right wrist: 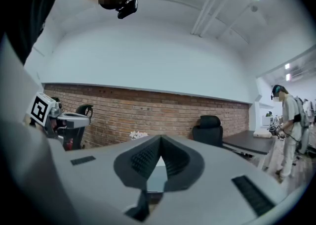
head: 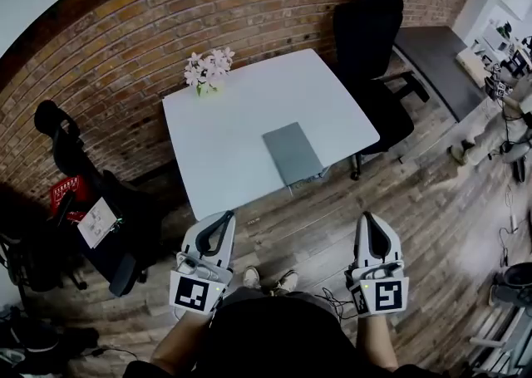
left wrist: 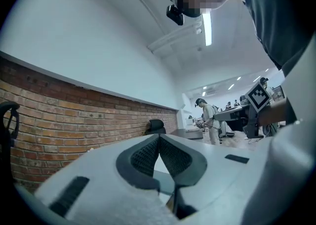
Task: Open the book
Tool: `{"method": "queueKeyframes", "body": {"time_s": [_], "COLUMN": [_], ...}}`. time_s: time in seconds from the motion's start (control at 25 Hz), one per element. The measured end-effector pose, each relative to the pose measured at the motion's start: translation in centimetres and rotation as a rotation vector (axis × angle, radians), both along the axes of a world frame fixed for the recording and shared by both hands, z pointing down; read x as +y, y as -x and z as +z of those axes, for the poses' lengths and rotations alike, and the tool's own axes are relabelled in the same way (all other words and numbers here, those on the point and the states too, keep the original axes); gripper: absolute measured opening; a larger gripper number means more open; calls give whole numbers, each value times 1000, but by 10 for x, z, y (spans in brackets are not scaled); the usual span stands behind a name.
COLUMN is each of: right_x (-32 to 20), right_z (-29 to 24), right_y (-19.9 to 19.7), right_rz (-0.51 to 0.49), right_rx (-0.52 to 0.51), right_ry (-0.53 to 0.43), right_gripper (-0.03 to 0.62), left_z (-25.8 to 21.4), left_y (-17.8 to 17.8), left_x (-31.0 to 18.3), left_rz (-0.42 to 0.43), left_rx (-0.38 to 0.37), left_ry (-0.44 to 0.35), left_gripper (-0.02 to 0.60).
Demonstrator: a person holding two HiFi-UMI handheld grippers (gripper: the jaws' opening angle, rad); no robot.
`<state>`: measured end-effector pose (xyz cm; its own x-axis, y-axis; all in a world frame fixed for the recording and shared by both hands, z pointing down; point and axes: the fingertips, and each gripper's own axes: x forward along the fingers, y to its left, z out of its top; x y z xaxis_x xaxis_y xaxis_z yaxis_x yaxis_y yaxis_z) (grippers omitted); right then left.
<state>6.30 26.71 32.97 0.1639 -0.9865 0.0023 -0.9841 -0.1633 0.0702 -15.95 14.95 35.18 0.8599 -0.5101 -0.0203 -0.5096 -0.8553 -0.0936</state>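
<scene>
Head cam steep down, L/R cams level

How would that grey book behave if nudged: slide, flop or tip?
The grey book lies flat and closed, so it will hardly tip or roll. On the smooth white table it would probably slide. It sits near the front edge, so a pull that way might drop it.

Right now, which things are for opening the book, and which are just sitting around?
For the job: grey book, closed; white table under it; left tool and right tool, both shut.

Just sitting around: pink flowers; black office chair; red basket.
</scene>
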Motion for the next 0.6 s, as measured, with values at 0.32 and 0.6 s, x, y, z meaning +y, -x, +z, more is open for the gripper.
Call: {"method": "queueKeyframes", "body": {"time_s": [0.32, 0.6], "right_x": [12, 18], "right_z": [32, 55], "right_y": [-9, -18], "right_rz": [-139, -134], "right_rx": [-142, -205], "right_ry": [27, 68], "right_gripper": [14, 14], "left_z": [2, 26], "left_y": [-9, -21], "left_x": [14, 17], "left_rz": [-50, -57], "left_rx": [-26, -52], "left_ry": [-54, -2], "left_gripper": [26, 26]}}
